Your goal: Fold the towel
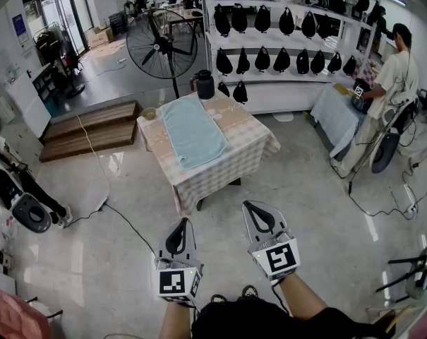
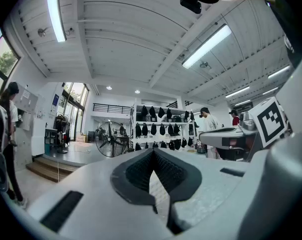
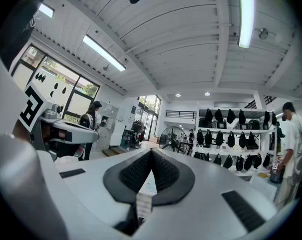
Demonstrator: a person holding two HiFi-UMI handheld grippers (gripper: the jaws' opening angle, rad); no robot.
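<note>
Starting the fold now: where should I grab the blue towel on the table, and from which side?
Likely the towel's two near corners, coming from the table's near side: it lies flat, length running away from you, a short edge closest.

Grey left tool (image 1: 184, 223), right tool (image 1: 249, 205), black-and-white marker cubes (image 1: 176, 282)

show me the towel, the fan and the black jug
towel (image 1: 193, 140), head view, middle of the cloth
fan (image 1: 160, 45), head view, centre of its round guard
black jug (image 1: 205, 85), head view, middle of its body
</note>
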